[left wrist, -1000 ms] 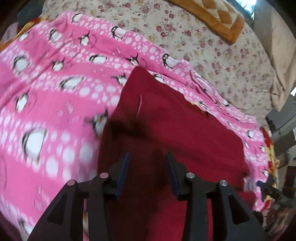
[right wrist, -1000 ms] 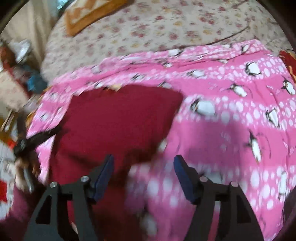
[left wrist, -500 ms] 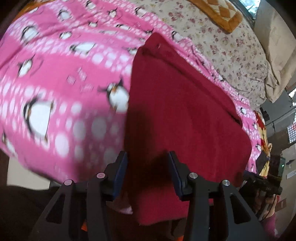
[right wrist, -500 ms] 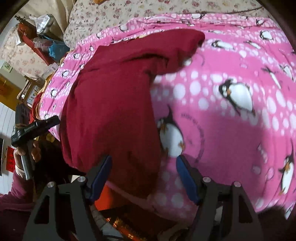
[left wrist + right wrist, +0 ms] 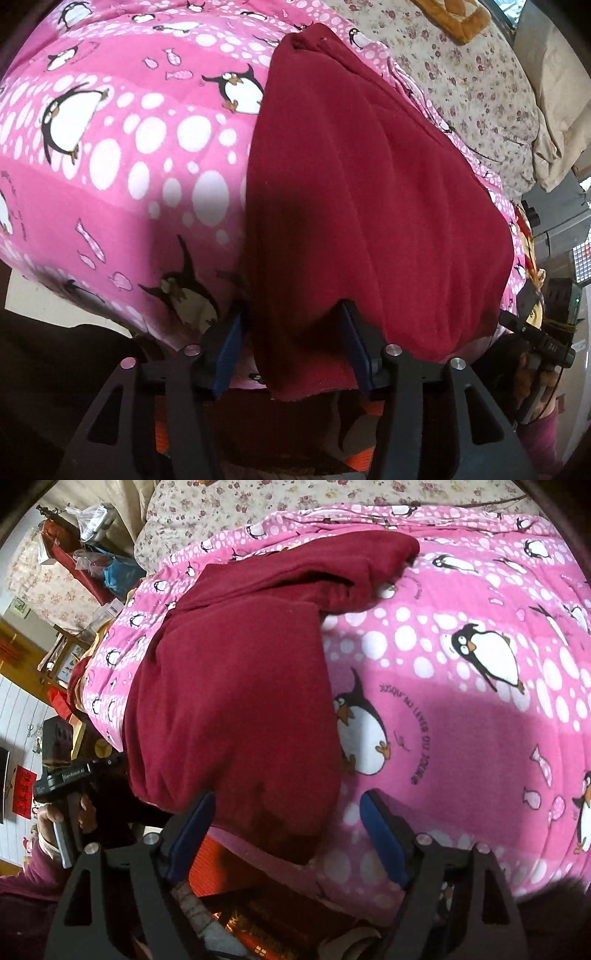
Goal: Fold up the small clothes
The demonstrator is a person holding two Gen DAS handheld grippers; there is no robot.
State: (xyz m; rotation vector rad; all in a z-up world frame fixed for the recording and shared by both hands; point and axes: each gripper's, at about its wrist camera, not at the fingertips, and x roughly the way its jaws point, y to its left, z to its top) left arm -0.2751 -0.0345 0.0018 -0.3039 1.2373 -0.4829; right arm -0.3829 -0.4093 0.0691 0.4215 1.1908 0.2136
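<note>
- While its near hem is hanging off the bed edge, the red garment (image 5: 362, 192) is lying on the penguin blanket (image 5: 122, 155), long axis running straight away from both grippers.
- One fold is looking done; more folding is likely remaining.
- The left gripper (image 5: 291, 343) is opening, hem between its jaws.
- The right gripper (image 5: 288, 834) is opening wide, cloth corner between, unpinched.

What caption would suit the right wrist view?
Right hand-held gripper, jaws opening, over the near edge of a dark red garment on a pink penguin blanket.
</note>
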